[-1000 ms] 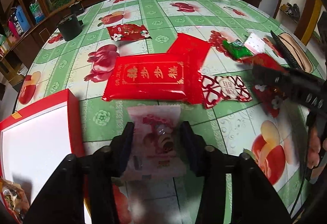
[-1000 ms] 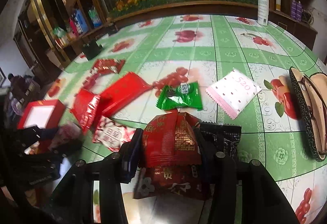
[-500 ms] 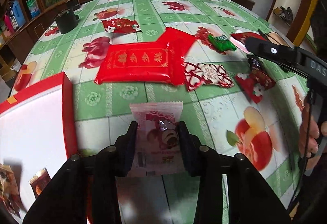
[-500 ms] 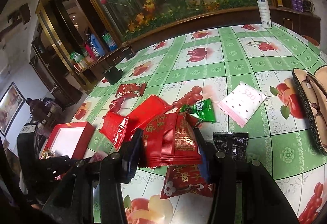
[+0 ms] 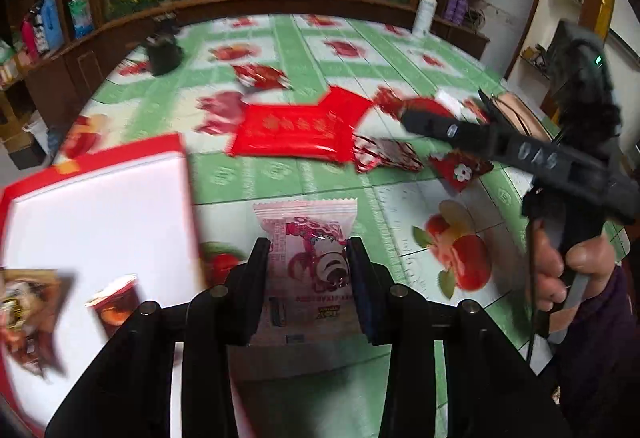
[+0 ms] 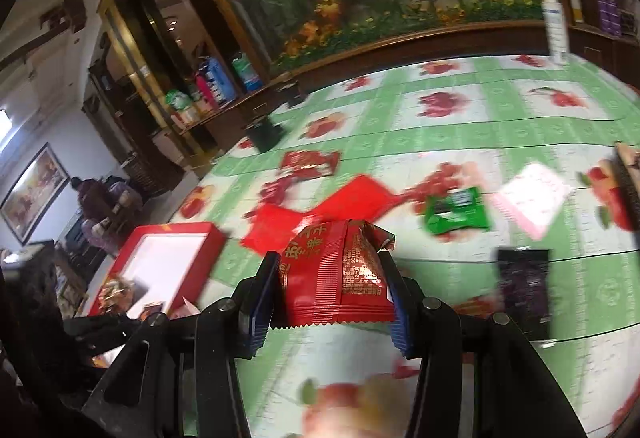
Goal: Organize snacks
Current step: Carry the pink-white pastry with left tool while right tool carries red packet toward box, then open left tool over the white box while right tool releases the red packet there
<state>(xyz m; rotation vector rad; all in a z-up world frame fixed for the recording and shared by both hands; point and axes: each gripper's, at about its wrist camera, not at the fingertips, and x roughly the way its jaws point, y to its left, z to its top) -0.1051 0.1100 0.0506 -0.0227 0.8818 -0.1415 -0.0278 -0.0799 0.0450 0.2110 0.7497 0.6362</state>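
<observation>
At lower centre, your left tongs (image 5: 307,270) pinch the pink packet (image 5: 306,258); your right tongs (image 6: 332,290) clamp a red packet (image 6: 336,274). Carry both over the red box (image 5: 176,142) at left; release low.

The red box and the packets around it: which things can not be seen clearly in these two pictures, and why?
- Red box, left wrist view: its left and bottom parts are cut off by the frame edge; the packets inside are blurred.
- Red box, right wrist view: its near end is hidden behind the left gripper.
- Dark packet, right wrist view: motion blur, print unreadable.
- Pink packet, left wrist view: lower part hidden between the fingers.
</observation>
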